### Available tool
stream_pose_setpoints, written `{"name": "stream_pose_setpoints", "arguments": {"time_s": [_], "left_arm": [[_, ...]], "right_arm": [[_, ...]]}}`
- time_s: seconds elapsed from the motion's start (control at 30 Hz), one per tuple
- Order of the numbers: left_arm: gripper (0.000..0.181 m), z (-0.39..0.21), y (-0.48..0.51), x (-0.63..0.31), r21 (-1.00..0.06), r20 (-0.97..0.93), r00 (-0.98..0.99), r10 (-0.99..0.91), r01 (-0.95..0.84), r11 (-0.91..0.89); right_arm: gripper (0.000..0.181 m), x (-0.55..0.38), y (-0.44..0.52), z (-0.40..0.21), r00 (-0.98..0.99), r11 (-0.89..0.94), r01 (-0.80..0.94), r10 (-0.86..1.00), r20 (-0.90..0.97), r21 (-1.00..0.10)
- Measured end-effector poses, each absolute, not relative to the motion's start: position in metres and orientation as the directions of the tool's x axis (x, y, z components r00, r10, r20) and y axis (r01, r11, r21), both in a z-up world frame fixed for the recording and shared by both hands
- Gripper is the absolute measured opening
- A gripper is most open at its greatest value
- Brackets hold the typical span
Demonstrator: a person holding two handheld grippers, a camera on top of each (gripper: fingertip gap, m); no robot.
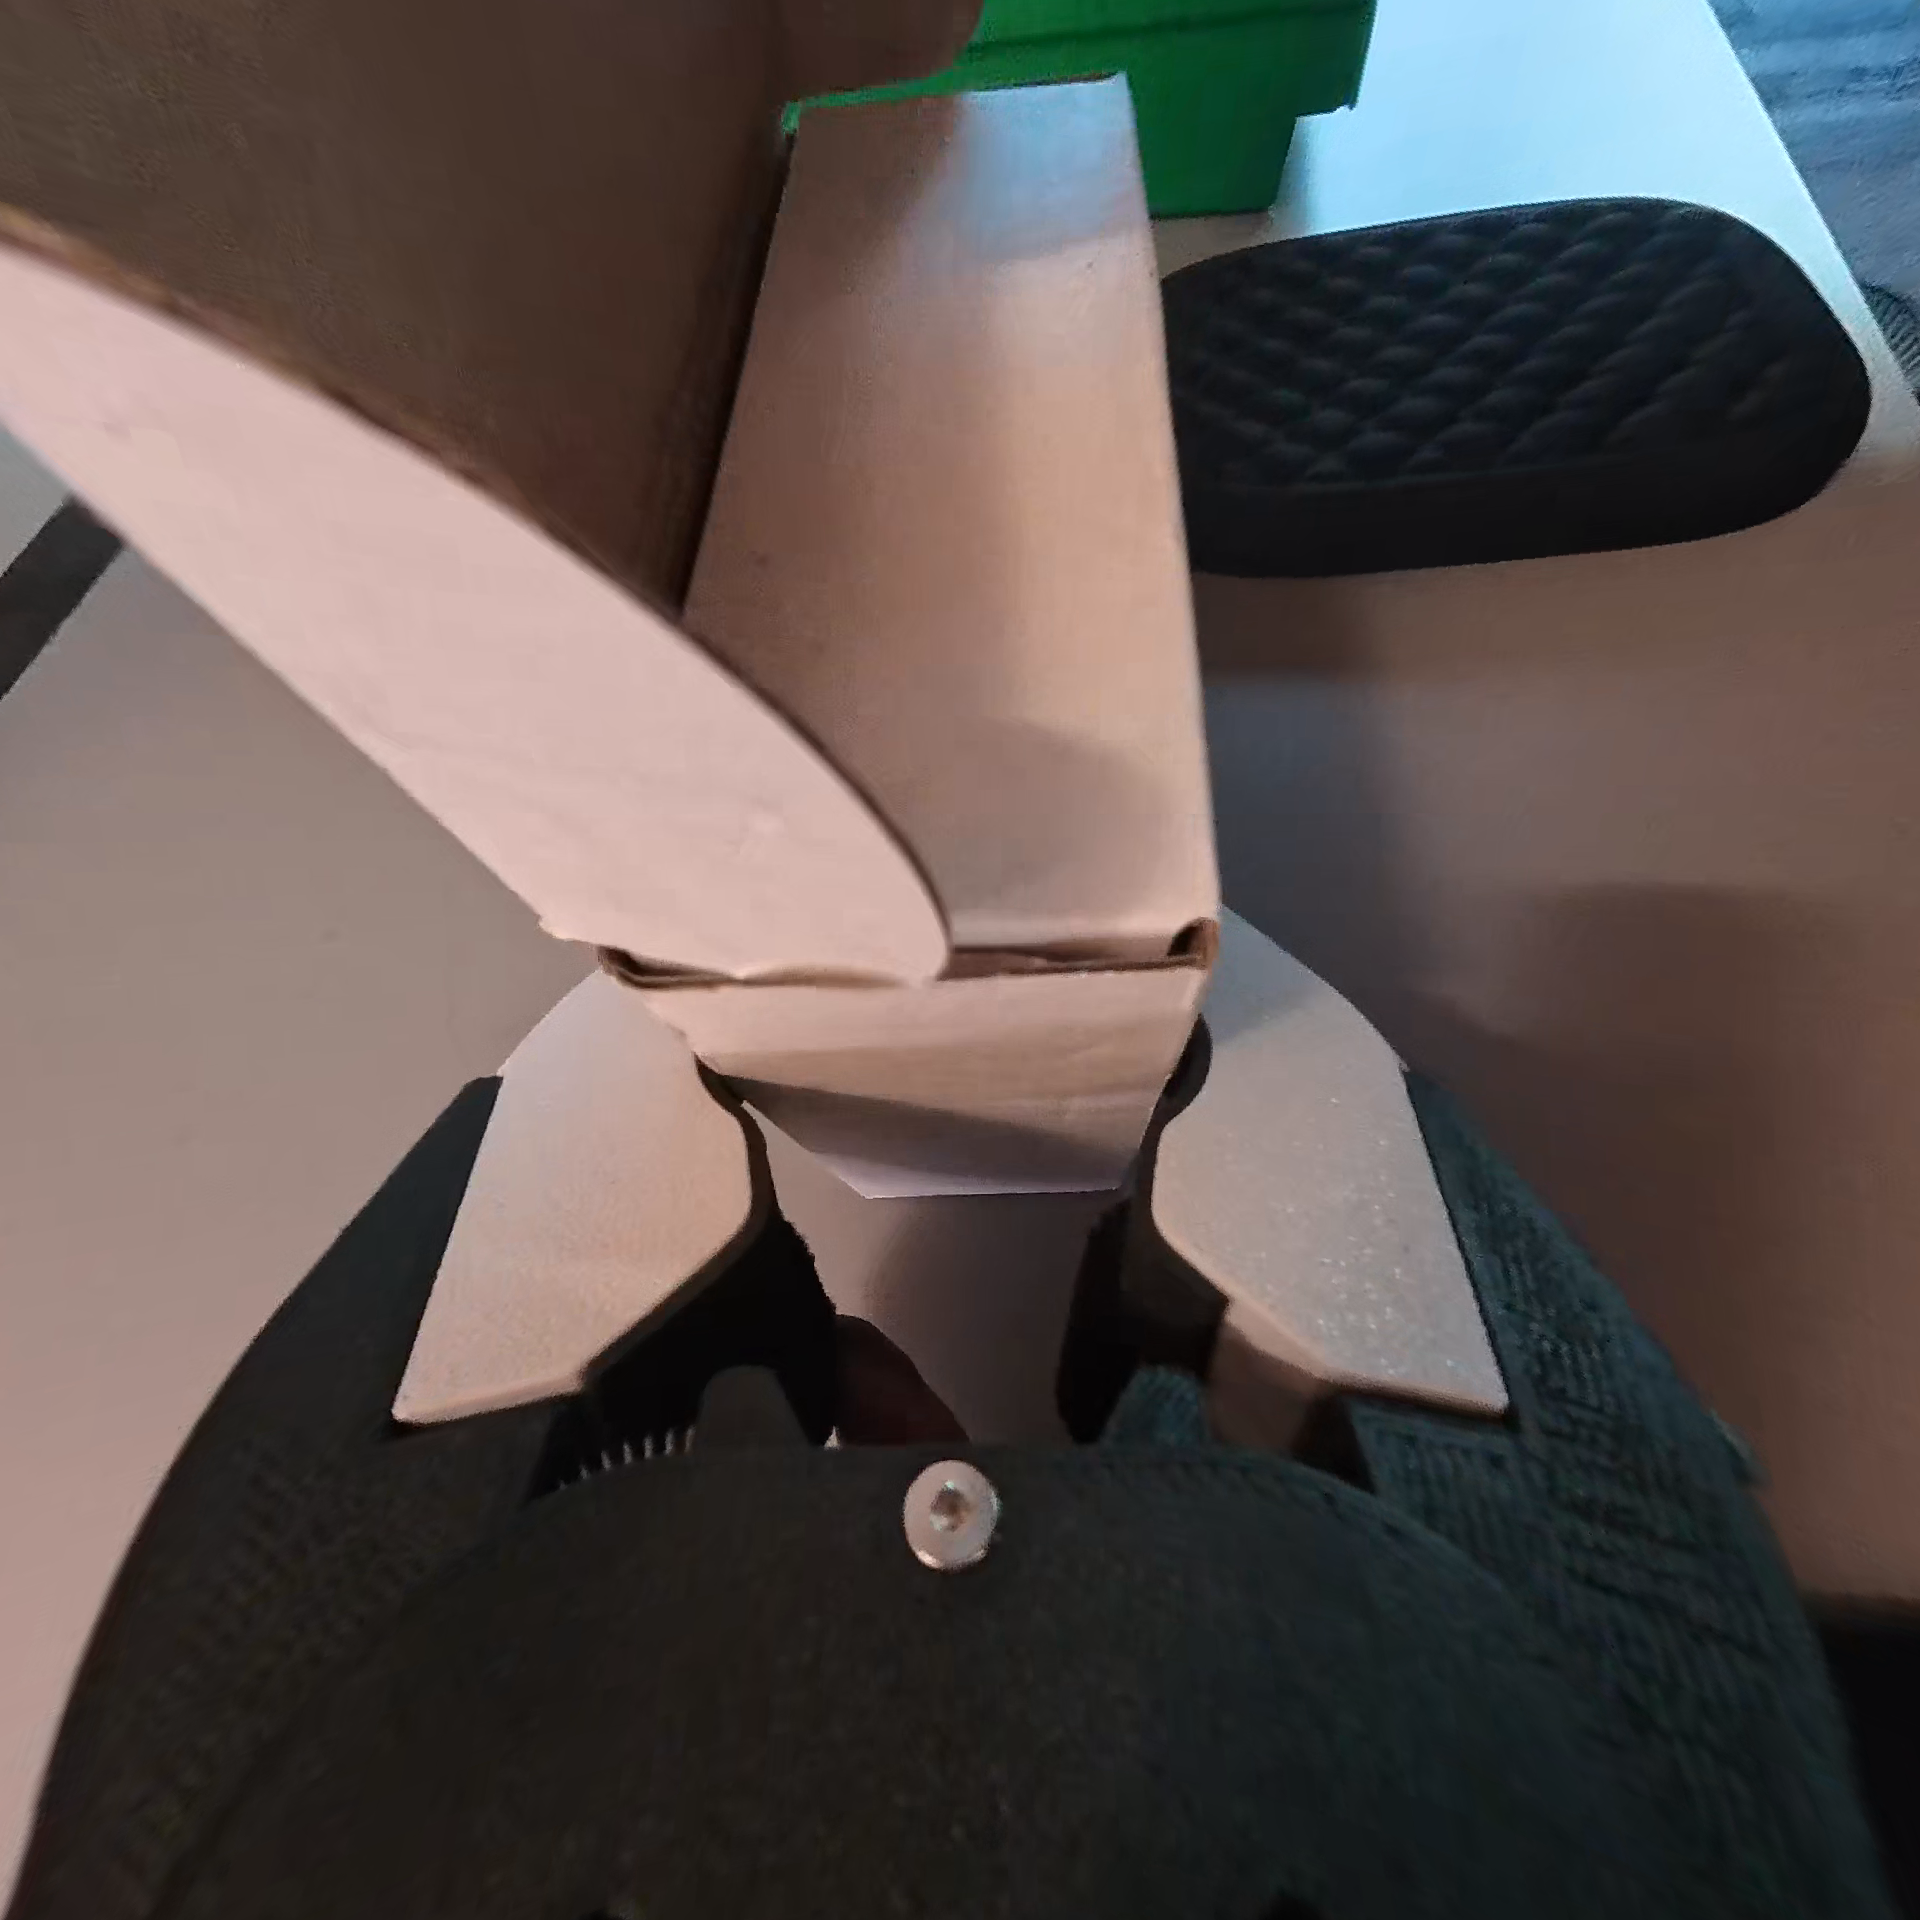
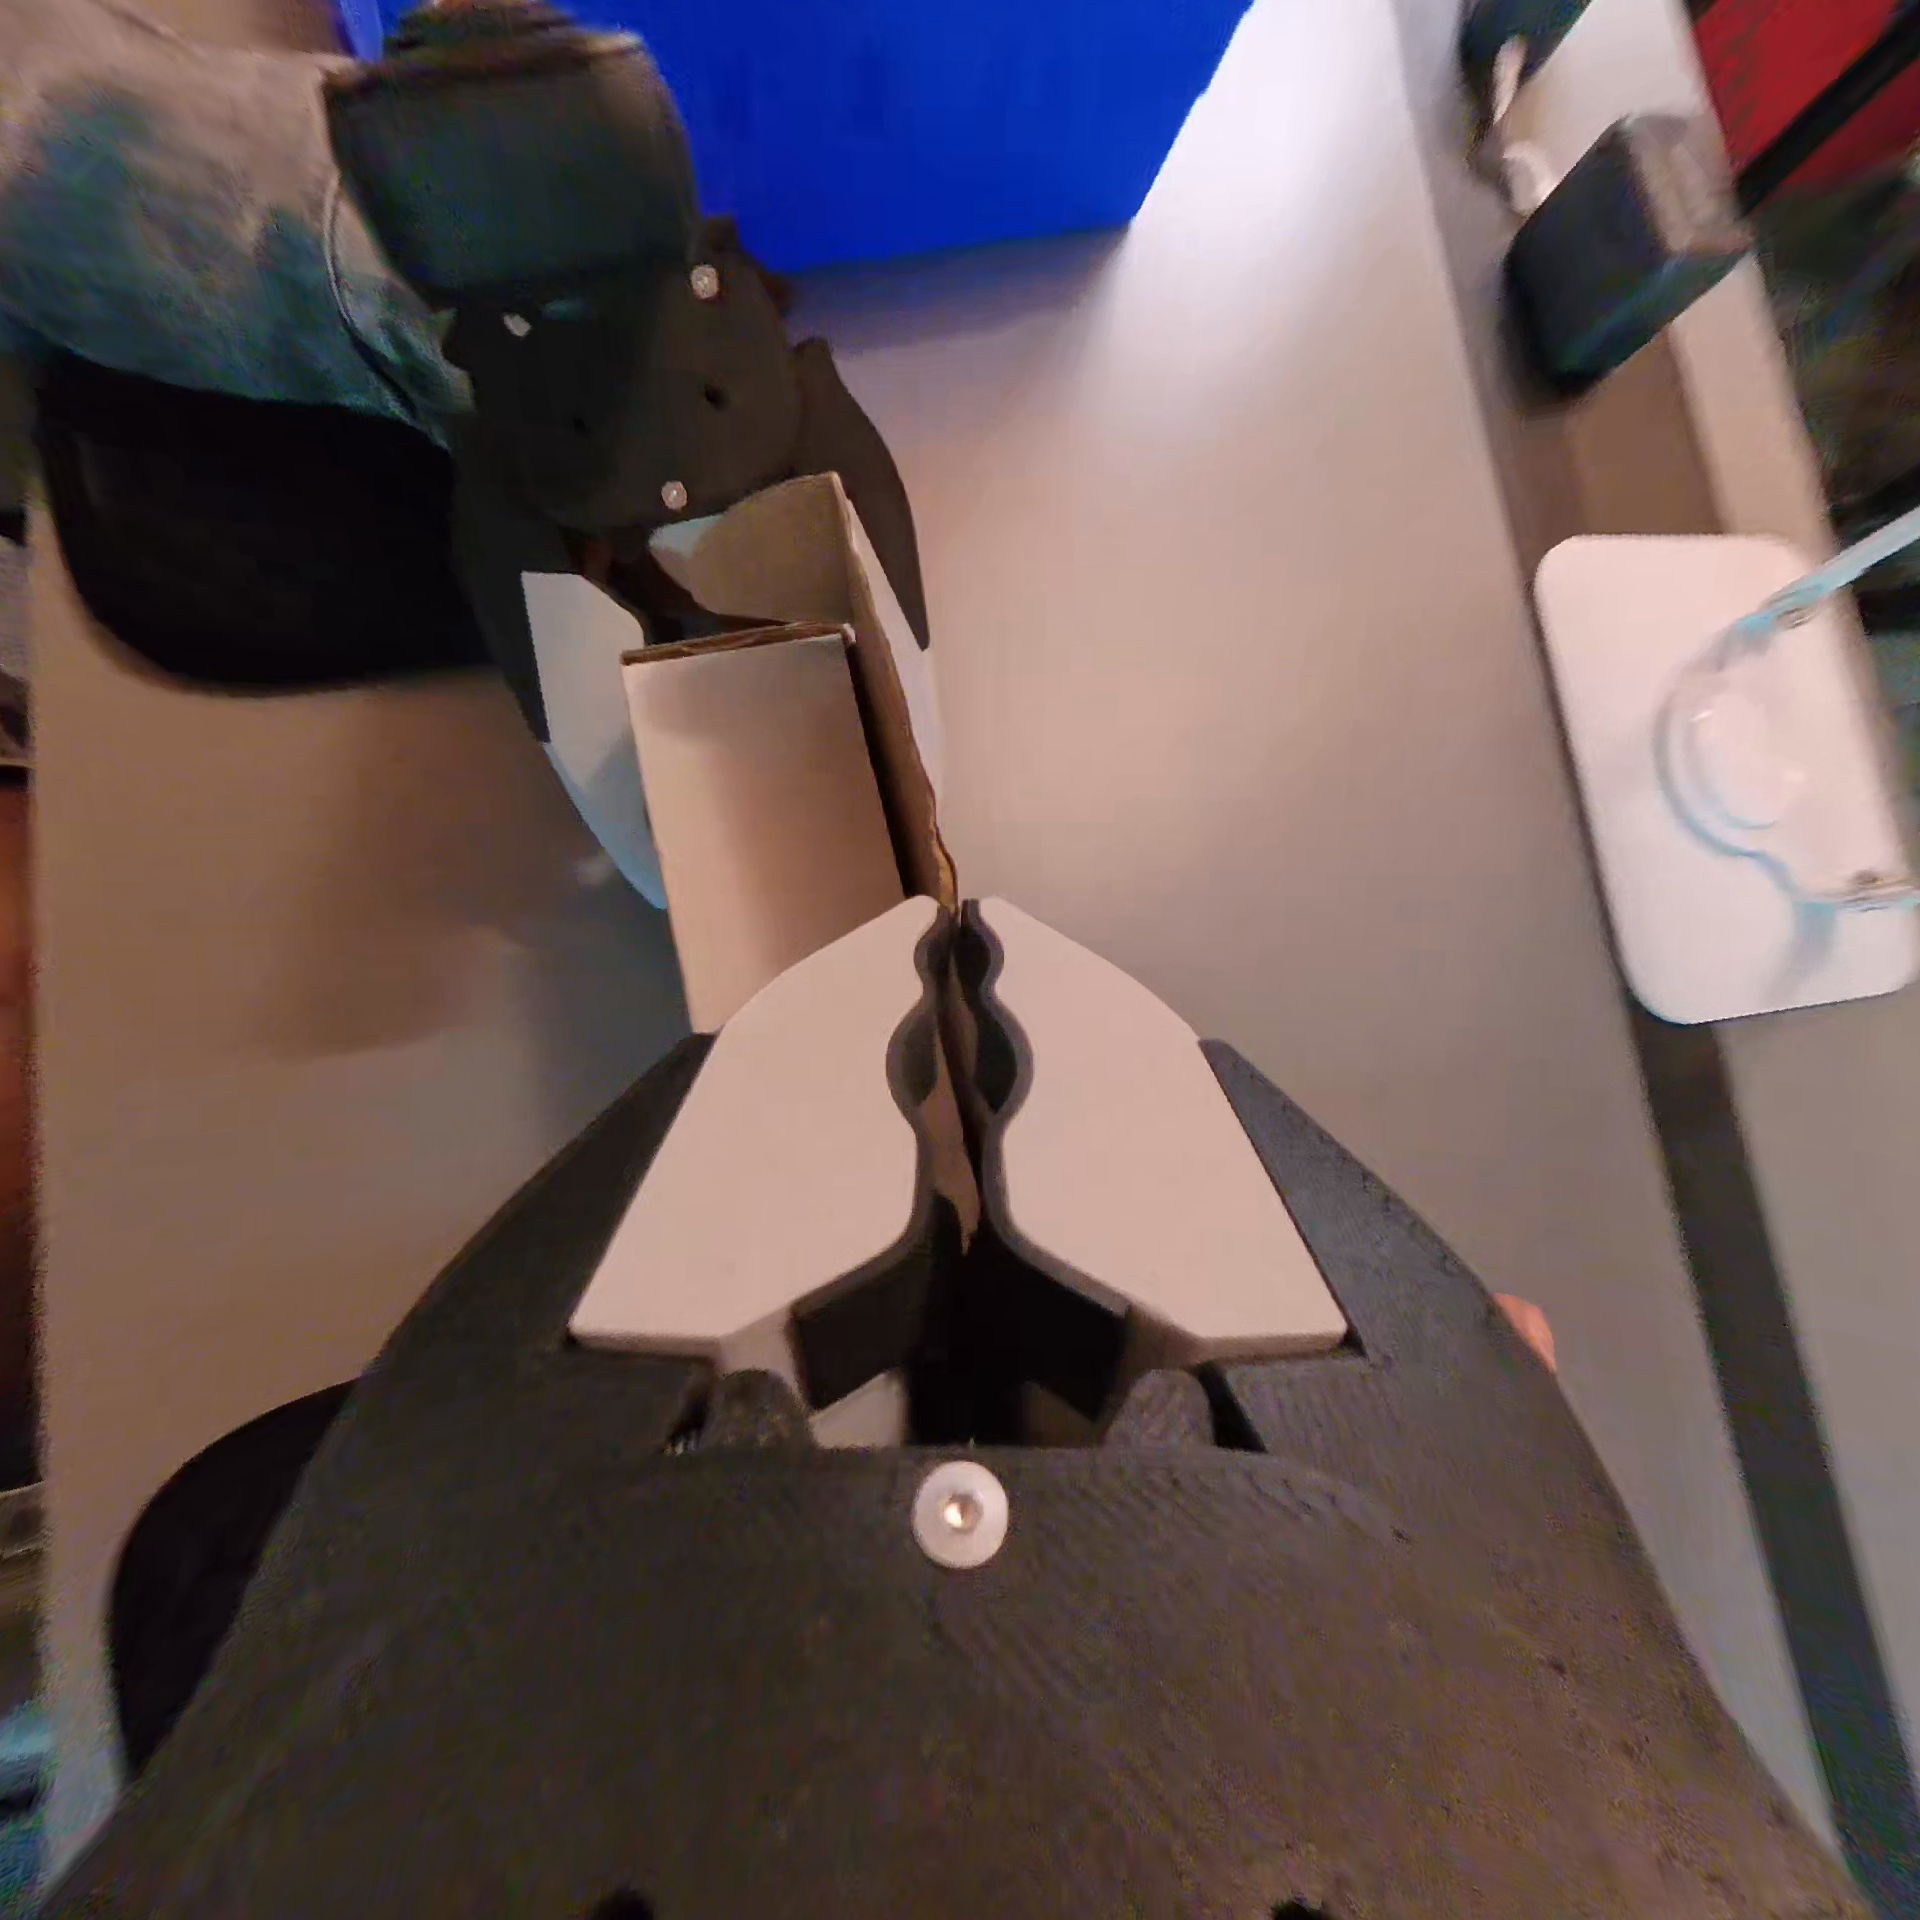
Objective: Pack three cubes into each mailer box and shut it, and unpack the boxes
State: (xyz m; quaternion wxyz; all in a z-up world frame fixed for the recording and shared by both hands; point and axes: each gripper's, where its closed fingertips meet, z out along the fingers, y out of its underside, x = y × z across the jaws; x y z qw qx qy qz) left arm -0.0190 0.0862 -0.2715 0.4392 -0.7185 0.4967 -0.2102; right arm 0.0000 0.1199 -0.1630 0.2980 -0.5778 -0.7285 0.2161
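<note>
A white mailer box (image 1: pixel 966 582) with a brown inside is held above the table between both grippers. My left gripper (image 1: pixel 930 1039) is shut on the box's narrow near end, one finger on each side. The box lid (image 1: pixel 416 582) stands open at the upper left. In the right wrist view the box (image 2: pixel 758 790) runs away from me, and my right gripper (image 2: pixel 954 920) is shut on the thin edge of a cardboard flap (image 2: pixel 904 748). The left gripper (image 2: pixel 675 457) holds the far end there. No cubes show.
A green bin (image 1: pixel 1216 94) stands behind the box and a black quilted pad (image 1: pixel 1496 374) lies to its right. In the right wrist view a blue bin (image 2: pixel 914 114) is at the far end, and a white device with a clear cable (image 2: pixel 1725 769) lies at the right edge.
</note>
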Motion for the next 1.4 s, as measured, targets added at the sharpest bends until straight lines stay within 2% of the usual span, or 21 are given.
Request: {"name": "stream_pose_setpoints", "arguments": {"time_s": [0.03,0.2,0.3,0.4,0.5,0.6,0.77,1.0,1.17,1.4], "left_arm": [[0.078,-0.272,0.086,-0.019,-0.841,-0.131,0.418,-0.899,-0.527,-0.122],[0.078,-0.272,0.087,-0.019,-0.841,-0.129,0.417,-0.900,-0.526,-0.124],[0.081,-0.270,0.093,-0.027,-0.835,-0.144,0.480,-0.865,-0.528,-0.154],[0.100,-0.241,0.097,-0.039,-0.868,-0.213,0.547,-0.809,-0.487,-0.101],[0.100,-0.185,0.097,-0.049,-0.905,-0.346,0.632,-0.694,-0.419,0.070],[0.091,-0.153,0.078,-0.035,-0.851,-0.489,0.570,-0.660,-0.477,0.219],[0.086,-0.181,0.082,-0.011,-0.686,-0.570,0.385,-0.726,-0.710,0.162],[0.076,-0.200,0.114,-0.024,-0.579,-0.607,0.414,-0.678,-0.815,0.021],[0.069,-0.214,0.114,-0.032,-0.568,-0.594,0.427,-0.682,-0.823,-0.021],[0.055,-0.212,0.088,-0.028,-0.593,-0.573,0.408,-0.711,-0.805,0.016]], "right_arm": [[0.001,-0.001,0.122,-0.163,-0.153,0.198,0.732,0.980,0.126,-0.652],[0.002,-0.005,0.133,-0.166,-0.152,0.037,0.822,0.976,-0.157,-0.568],[0.002,-0.008,0.139,-0.168,-0.120,-0.022,0.858,0.963,-0.242,-0.514],[0.001,-0.004,0.154,-0.170,-0.074,-0.006,0.878,0.986,-0.150,-0.478],[0.001,0.000,0.159,-0.166,-0.057,-0.019,0.872,0.988,-0.141,-0.489],[0.001,0.002,0.165,-0.162,-0.049,-0.014,0.860,0.993,-0.110,-0.510],[0.001,0.002,0.161,-0.160,-0.069,0.016,0.863,0.994,-0.086,-0.505],[0.001,-0.001,0.153,-0.156,-0.118,0.071,0.857,0.991,-0.061,-0.510],[0.001,-0.003,0.145,-0.151,-0.161,0.119,0.844,0.986,-0.034,-0.523],[0.001,-0.006,0.146,-0.138,-0.170,0.159,0.821,0.985,0.031,-0.549]]}}
